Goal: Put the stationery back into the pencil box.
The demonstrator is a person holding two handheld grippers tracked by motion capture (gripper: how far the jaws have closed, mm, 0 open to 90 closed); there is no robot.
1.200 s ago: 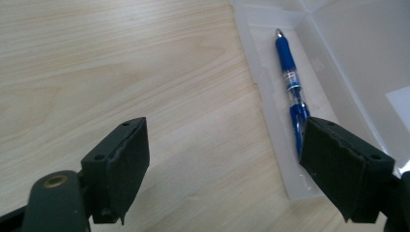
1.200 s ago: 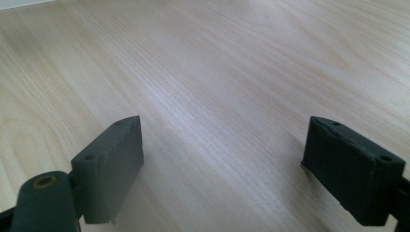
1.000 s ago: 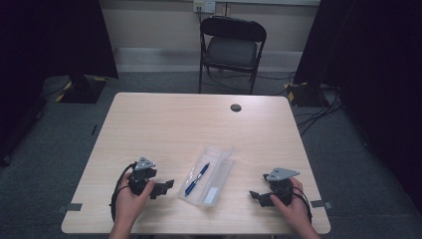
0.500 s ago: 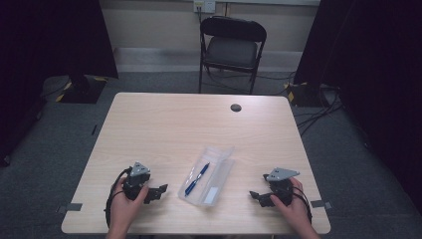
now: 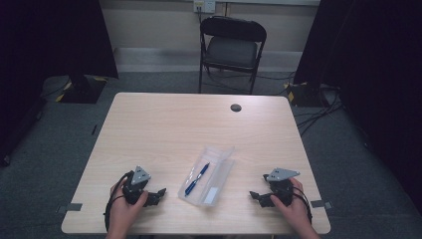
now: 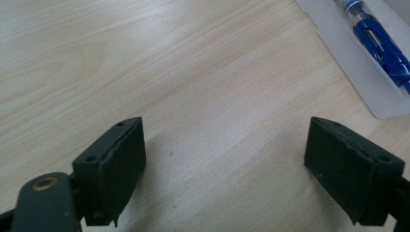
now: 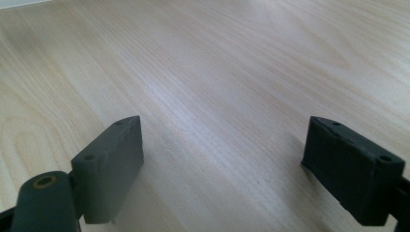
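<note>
A: Both sets of fingers? Case?
B: Left gripper (image 5: 158, 193) and right gripper (image 5: 256, 195) spread wide, empty, by the surface (image 5: 164, 129) near edge. Clear case (image 5: 211, 177) with blue pen (image 5: 197, 179) lies between; far half bare.

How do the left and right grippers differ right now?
The left gripper sits close beside the clear case; the right gripper sits farther from it. The left gripper view shows the blue pen in the case; the right gripper view shows bare table. Both are open, held low, pointing inward.
</note>
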